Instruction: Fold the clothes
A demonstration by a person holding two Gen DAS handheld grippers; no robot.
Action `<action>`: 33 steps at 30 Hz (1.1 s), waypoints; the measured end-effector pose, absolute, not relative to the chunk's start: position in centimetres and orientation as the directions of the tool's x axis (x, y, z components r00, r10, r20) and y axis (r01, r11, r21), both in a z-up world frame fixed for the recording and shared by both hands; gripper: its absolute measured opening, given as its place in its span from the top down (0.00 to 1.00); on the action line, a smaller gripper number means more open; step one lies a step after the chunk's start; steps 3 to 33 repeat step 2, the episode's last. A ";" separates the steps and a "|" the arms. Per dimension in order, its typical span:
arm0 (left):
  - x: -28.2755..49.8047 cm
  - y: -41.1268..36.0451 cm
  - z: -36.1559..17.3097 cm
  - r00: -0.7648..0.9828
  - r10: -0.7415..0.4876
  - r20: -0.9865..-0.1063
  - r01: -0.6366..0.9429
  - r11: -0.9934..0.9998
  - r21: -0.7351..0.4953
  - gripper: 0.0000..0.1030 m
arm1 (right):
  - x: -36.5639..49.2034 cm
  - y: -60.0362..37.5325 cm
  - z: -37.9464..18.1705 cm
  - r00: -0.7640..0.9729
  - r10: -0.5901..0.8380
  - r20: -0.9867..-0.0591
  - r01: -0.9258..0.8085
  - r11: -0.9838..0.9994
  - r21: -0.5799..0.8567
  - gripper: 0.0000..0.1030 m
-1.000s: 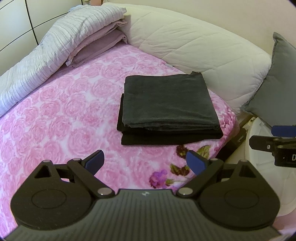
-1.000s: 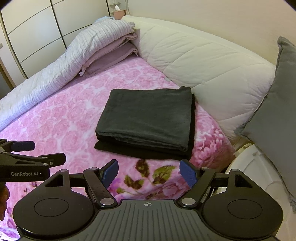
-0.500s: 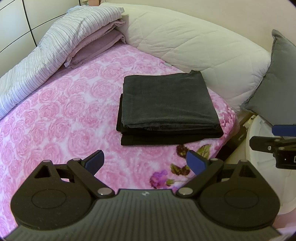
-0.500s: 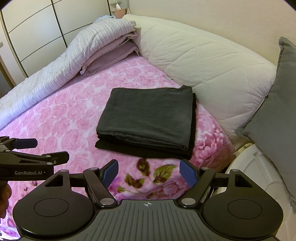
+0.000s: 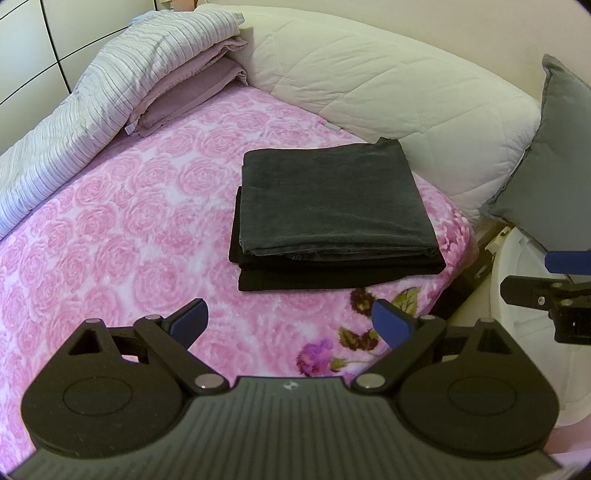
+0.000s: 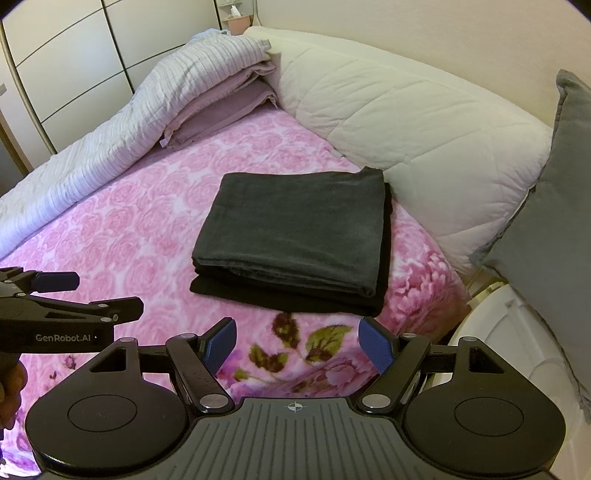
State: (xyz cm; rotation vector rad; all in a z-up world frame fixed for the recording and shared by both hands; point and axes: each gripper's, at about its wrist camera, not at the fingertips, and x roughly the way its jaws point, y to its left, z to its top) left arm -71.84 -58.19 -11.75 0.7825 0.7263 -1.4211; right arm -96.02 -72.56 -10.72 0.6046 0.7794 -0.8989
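clothing stack: dark grey garment folded on a black one, at 12 o'clock of both grippers on the pink blanket. soft, light, likely limp; pinch near edge folds. left gripper and right gripper: spread, empty

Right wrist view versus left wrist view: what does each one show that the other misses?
Only the right wrist view shows the pink tissue box by the wall, the left gripper's "GenRobot.AI" marking and part of the hand holding it. Only the left wrist view shows the right gripper from the side, over the white container. Both show the folded dark grey garment on a black one, the pink rose blanket, white quilt, grey pillow, striped bedding, and open jaws.
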 end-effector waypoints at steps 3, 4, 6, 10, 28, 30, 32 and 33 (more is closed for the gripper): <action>-71.9 -58.2 -11.7 0.030 -0.567 -0.823 0.999 -0.001 0.037 0.09 | -96.1 -72.7 -10.7 0.394 -0.452 -0.800 0.856 0.496 0.142 0.26; -71.9 -58.2 -11.7 0.030 -0.567 -0.823 0.999 -0.001 0.037 0.09 | -96.1 -72.7 -10.7 0.394 -0.452 -0.800 0.856 0.496 0.142 0.26; -71.9 -58.2 -11.7 0.030 -0.567 -0.823 0.999 -0.001 0.037 0.09 | -96.1 -72.7 -10.7 0.394 -0.452 -0.800 0.856 0.496 0.142 0.26; -71.9 -58.2 -11.7 0.030 -0.567 -0.823 0.999 -0.001 0.037 0.09 | -96.1 -72.7 -10.7 0.394 -0.452 -0.800 0.856 0.496 0.142 0.26; -71.9 -58.2 -11.7 0.030 -0.567 -0.823 0.999 -0.001 0.037 0.09 | -96.1 -72.7 -10.7 0.394 -0.452 -0.800 0.856 0.496 0.142 0.26; -71.9 -58.2 -11.7 0.030 -0.567 -0.823 0.999 -0.001 0.037 0.09 | -96.1 -72.7 -10.7 0.394 -0.452 -0.800 0.856 0.496 0.142 0.26; -71.9 -58.2 -11.7 0.030 -0.567 -0.823 0.999 -0.001 0.037 0.09 | -96.1 -72.7 -10.7 0.394 -0.452 -0.800 0.856 0.496 0.142 0.26; -71.9 -58.2 -11.7 0.030 -0.567 -0.823 0.999 -0.001 0.037 0.09 | -96.1 -72.7 -10.7 0.394 -0.452 -0.800 0.856 0.496 0.142 0.26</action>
